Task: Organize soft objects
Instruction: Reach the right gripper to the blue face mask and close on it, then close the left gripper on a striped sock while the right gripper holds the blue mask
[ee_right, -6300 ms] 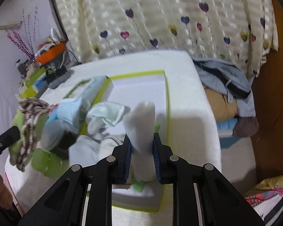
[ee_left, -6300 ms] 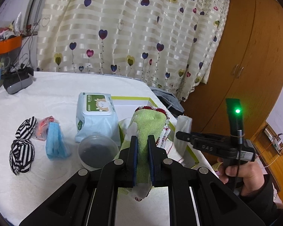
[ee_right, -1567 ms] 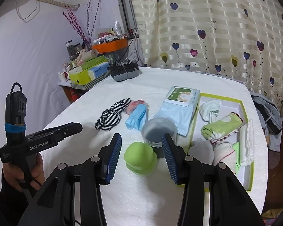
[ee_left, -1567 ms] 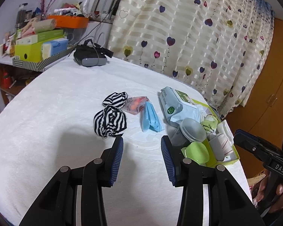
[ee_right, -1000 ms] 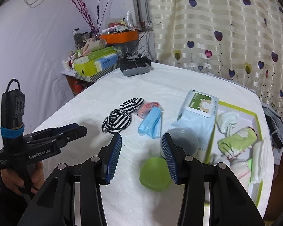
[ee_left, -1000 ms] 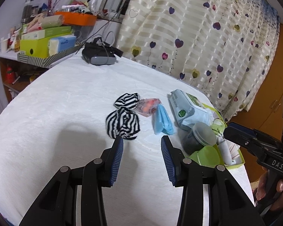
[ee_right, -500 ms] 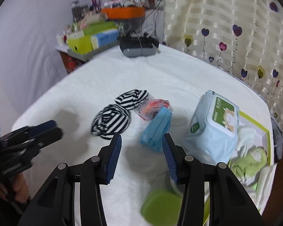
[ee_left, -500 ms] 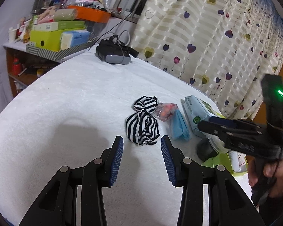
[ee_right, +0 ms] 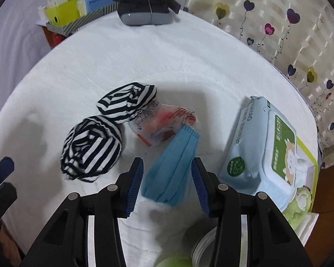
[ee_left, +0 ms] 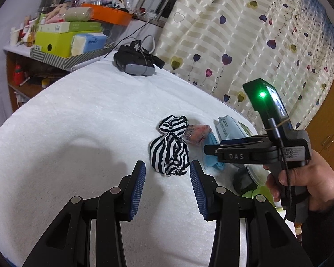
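Right gripper (ee_right: 167,179): jaws wide open, empty, straddling the blue face masks (ee_right: 173,166) on the white cloth. Masks are light, limp, layered; pinch mid-stack. Left gripper (ee_left: 167,178): jaws open, empty, before the striped fabric bundle (ee_left: 169,153)

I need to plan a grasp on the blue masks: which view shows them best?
The right wrist view: the blue masks lie whole between the open right gripper fingers. In the left wrist view that gripper's body hides most of the blue masks.
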Motion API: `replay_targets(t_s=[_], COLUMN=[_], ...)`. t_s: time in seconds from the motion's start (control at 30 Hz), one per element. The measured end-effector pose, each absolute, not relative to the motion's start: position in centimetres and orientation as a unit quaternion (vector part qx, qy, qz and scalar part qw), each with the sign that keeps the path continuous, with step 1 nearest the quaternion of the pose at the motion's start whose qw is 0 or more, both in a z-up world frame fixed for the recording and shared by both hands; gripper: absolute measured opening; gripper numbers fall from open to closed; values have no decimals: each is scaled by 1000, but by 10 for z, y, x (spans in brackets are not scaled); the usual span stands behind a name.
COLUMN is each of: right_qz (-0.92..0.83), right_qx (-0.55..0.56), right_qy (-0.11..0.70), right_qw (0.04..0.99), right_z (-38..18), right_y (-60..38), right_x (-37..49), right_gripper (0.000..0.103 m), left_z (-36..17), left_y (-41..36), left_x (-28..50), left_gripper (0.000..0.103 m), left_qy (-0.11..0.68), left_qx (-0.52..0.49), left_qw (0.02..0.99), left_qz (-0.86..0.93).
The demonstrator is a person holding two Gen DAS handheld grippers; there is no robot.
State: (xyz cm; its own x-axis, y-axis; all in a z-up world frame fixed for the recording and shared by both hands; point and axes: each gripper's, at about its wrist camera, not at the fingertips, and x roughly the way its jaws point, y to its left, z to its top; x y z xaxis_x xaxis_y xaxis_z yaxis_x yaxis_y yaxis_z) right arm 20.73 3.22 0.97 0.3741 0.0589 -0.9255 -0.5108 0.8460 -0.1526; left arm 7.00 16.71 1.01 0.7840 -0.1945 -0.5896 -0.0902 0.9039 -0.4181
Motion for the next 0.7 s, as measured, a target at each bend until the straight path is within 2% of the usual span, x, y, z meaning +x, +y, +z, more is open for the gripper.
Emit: replay_targets(t_s=[0.23,0.27,0.3,0.43,0.7], right_qz=[167,167,167,170,209], right_qx=[-258,-264,-269,-265,-201], right_qy=[539,536,532,519,476], right_qw=[784,784,785,794,830], right_z=[-7,-8,-8,-1,36], right_y=[42,43,43,37,17], right_x=[213,213,212,209,184], right_gripper=[45,41,31,14,13], left_z=[11,11,11,11,12], left_y=[164,163,163,161,159], left_x=[71,72,73,71,78], left_gripper=[40,40,40,40,40], left_qy=[327,328,328,328,332], left_qx=[-214,-213,-213,-212,-197], left_qw=[920,920,920,920,922], left_qz=[-31,-31,-31,-31,-31])
